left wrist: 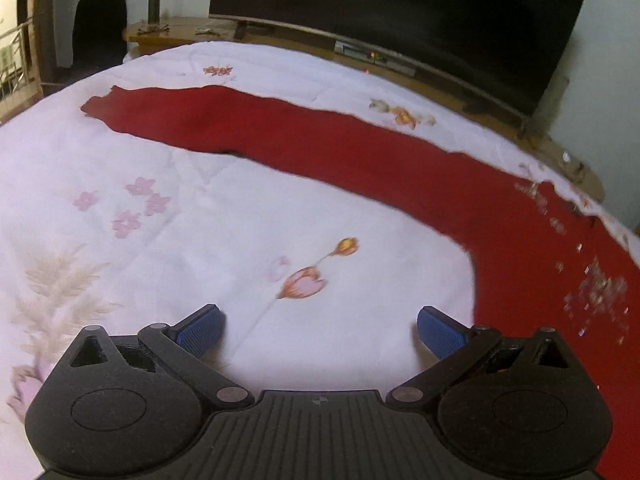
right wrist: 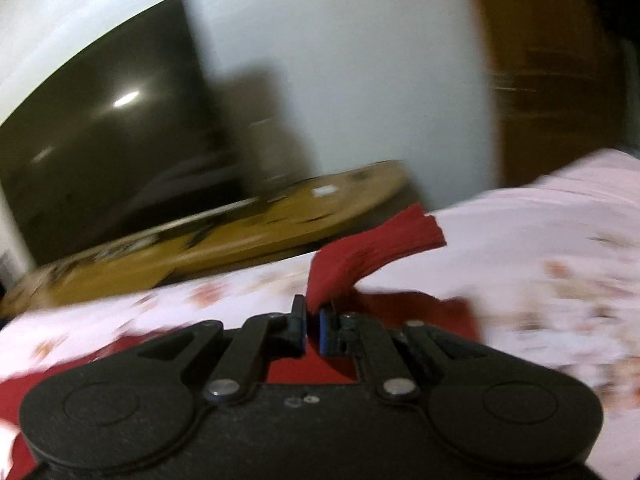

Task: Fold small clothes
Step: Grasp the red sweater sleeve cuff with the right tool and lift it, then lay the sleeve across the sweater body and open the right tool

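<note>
On the bed (left wrist: 208, 184), a red garment (left wrist: 328, 148) lies spread across the white flowered quilt, one long sleeve stretched out flat, while the left gripper (left wrist: 320, 332) hovers over bare quilt beside it with its fingers (left wrist: 202, 330) wide apart and empty. Above the bedding, the right gripper (right wrist: 313, 326) has its fingers clamped together on a bunched red end of the cloth, which flops over limply; it looks soft, light and prone to sagging, so an edge or cuff seems the best hold

Right-wrist view blurred; red garment (left wrist: 360, 148) edge-cropped.
</note>
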